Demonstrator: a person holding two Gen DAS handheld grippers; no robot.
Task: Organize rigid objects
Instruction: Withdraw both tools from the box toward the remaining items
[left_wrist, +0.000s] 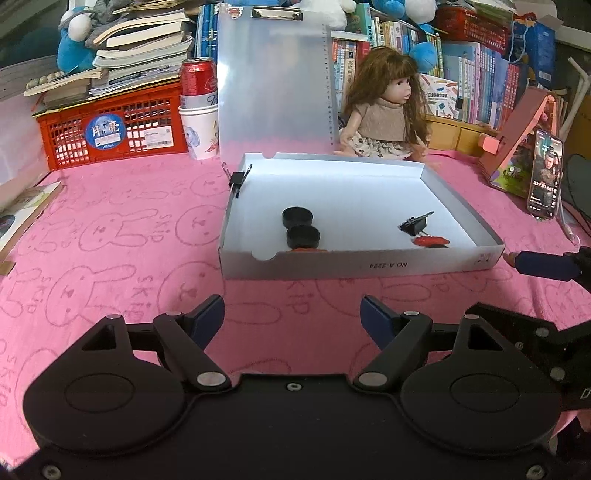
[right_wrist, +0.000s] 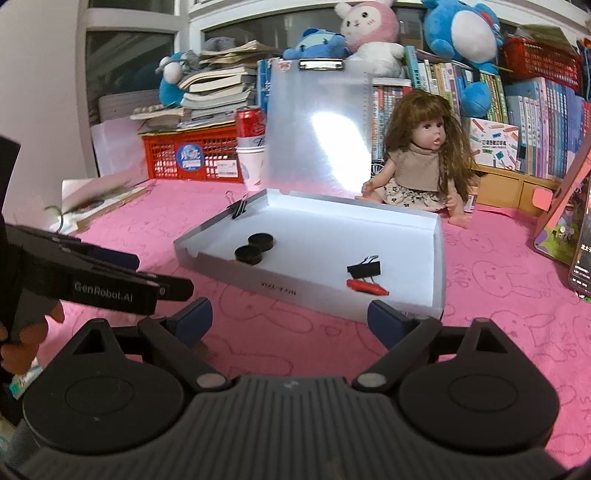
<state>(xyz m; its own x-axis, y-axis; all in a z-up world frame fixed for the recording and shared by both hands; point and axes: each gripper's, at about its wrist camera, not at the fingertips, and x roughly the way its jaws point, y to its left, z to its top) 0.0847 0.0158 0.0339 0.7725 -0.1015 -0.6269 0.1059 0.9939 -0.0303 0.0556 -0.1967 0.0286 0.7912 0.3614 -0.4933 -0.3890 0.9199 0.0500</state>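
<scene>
The left gripper (left_wrist: 291, 314) hovered over the pink rabbit-print surface (left_wrist: 110, 240), fingers wide apart and empty; ahead sat the shallow white cardboard tray (left_wrist: 369, 264) holding two black round discs (left_wrist: 297, 216), a black binder clip (left_wrist: 415, 224) and a small red object (left_wrist: 430, 241); the right gripper (right_wrist: 290, 319) stood near the tray's front edge, fingers spread, gripping nothing.

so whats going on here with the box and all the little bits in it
A person is tidying small items into a shallow white box on a pink cloth, holding a gripper in each hand. Both the left gripper and the right gripper are open and empty, in front of the box. Inside lie two black discs, a black binder clip and a small red item. Another binder clip is clipped on the box's left wall.
</scene>
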